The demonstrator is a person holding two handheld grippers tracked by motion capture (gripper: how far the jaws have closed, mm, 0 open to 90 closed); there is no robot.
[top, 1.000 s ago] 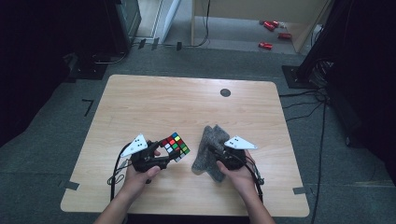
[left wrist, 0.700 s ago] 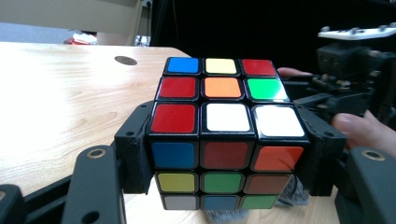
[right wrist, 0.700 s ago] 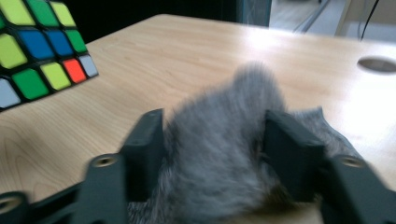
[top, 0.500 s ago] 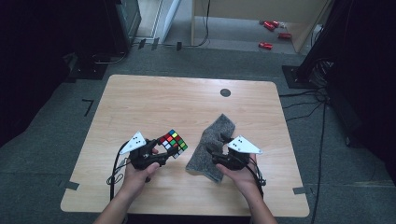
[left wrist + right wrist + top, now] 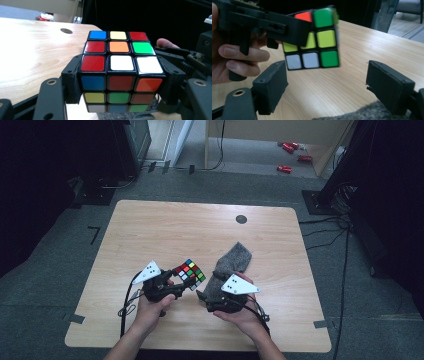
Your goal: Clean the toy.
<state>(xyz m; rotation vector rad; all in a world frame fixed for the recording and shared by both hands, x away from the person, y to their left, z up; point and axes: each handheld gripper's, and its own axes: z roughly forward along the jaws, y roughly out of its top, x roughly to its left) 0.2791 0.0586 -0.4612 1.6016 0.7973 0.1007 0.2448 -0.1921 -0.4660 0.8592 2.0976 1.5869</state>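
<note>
Two grippers work close together near the front edge of the table (image 5: 150,230). The left gripper (image 5: 176,281) clamps a colour cube (image 5: 120,72) between its pads, clear of the tabletop, tilted. The right gripper (image 5: 327,90) has just been opening; its jaws stand wide apart with nothing between them, and the grey sock (image 5: 227,267) lies flat under and beyond it, its long axis running away toward the table's far right. Seen from the right gripper view, the cube hangs just ahead of and above the open jaws, so a short reach forward would bring it between them. Only the left gripper's own jaw crowds that approach.
</note>
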